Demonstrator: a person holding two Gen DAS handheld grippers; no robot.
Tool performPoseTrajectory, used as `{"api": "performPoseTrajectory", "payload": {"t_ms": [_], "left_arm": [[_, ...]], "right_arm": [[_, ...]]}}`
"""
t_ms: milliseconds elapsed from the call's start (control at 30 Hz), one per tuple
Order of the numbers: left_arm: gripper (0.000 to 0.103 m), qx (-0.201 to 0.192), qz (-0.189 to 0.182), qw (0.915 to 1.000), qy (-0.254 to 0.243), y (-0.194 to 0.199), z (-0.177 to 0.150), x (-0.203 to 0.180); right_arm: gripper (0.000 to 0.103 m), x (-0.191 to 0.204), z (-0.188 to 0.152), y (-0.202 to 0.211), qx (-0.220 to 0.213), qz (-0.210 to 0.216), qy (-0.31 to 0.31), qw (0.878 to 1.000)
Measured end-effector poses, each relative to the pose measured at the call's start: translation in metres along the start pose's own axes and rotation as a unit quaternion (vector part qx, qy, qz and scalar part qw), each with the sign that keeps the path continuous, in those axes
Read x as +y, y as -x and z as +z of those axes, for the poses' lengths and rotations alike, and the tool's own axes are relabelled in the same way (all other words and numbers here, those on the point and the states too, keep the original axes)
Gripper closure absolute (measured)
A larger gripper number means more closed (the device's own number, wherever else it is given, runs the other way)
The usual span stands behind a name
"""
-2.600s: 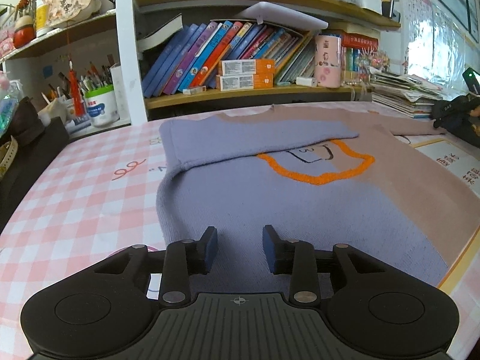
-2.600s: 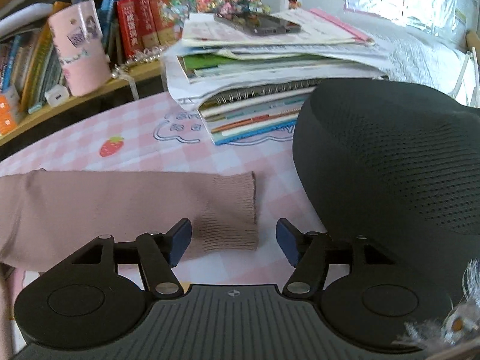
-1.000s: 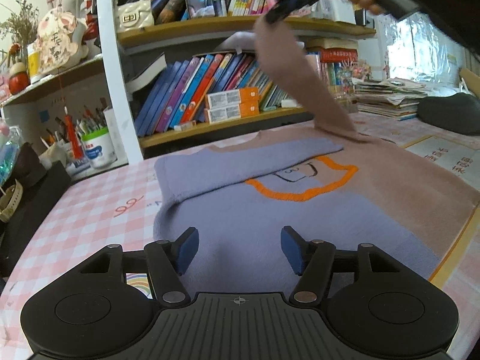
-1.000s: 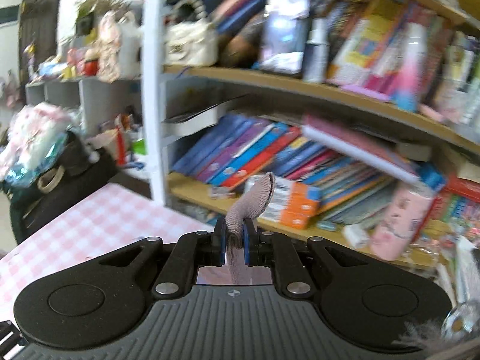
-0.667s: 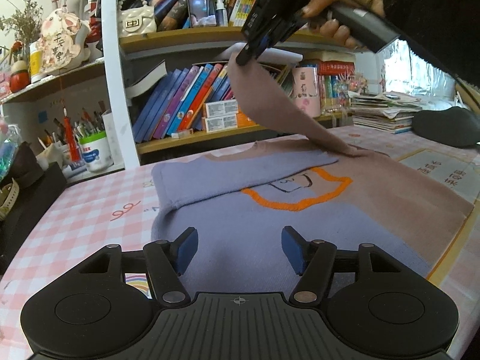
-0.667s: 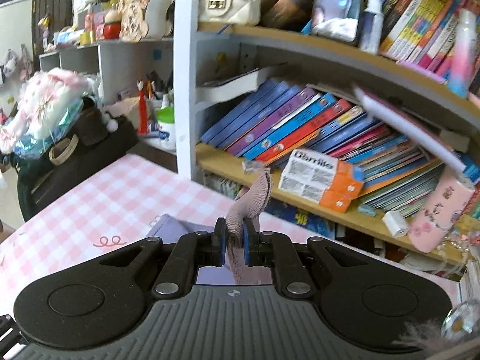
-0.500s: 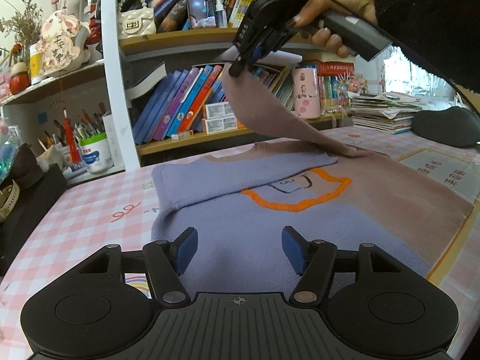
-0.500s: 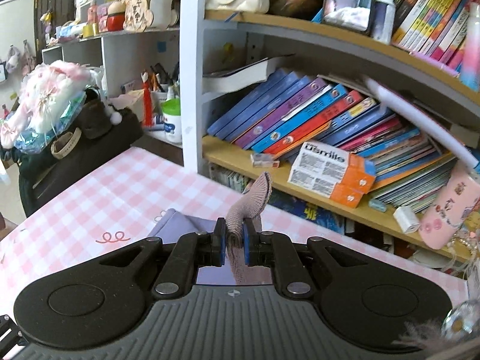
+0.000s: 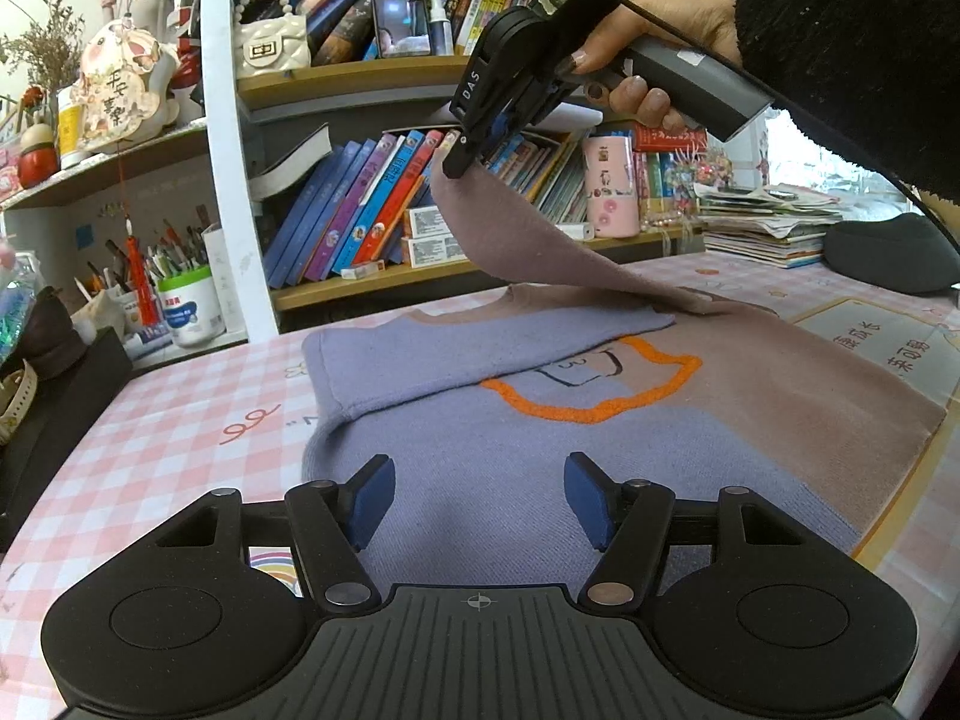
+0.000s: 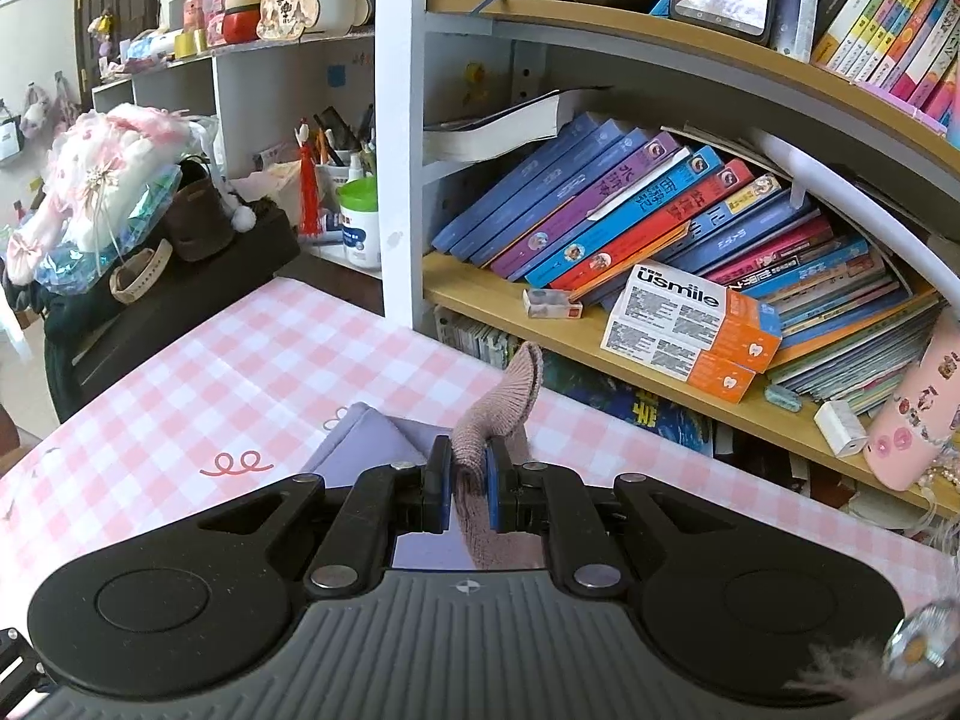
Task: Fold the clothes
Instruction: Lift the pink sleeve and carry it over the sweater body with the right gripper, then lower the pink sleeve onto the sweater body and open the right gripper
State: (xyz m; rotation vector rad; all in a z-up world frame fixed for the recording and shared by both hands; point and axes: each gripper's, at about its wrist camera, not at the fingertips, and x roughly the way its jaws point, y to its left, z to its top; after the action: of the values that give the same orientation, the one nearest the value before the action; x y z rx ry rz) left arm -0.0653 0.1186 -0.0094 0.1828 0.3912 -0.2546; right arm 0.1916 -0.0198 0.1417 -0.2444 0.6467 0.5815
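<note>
Left wrist view: sweater (image 9: 540,438), lavender and mauve with an orange outline patch, lies flat on the pink checked tablecloth (image 9: 150,420). Its lavender sleeve (image 9: 456,348) is folded across the chest. The mauve sleeve (image 9: 528,240) is lifted off the table, its cuff (image 10: 498,420) clamped between the closed fingers of the right gripper (image 9: 459,159), held up by a hand (image 9: 648,42) in a black fuzzy cuff. Left gripper (image 9: 479,501) hangs over the sweater's hem area, fingers spread wide, nothing between them; whether it touches the fabric is hard to tell. Behind the table: bookshelf (image 10: 660,276) with slanted books, a pink tumbler (image 9: 609,186), stacked papers (image 9: 762,222) at right.
</note>
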Motion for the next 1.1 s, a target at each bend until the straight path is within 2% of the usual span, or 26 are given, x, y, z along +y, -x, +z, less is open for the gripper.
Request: {"api": "performPoseTrajectory", "payload": {"t_ms": [1100], "left_arm": [[0.039, 0.000, -0.001, 1.0000, -0.001, 0.001, 0.000, -0.001]], "right_arm": [[0.092, 0.009, -0.007, -0.023, 0.024, 0.028, -0.004, 0.999]]}}
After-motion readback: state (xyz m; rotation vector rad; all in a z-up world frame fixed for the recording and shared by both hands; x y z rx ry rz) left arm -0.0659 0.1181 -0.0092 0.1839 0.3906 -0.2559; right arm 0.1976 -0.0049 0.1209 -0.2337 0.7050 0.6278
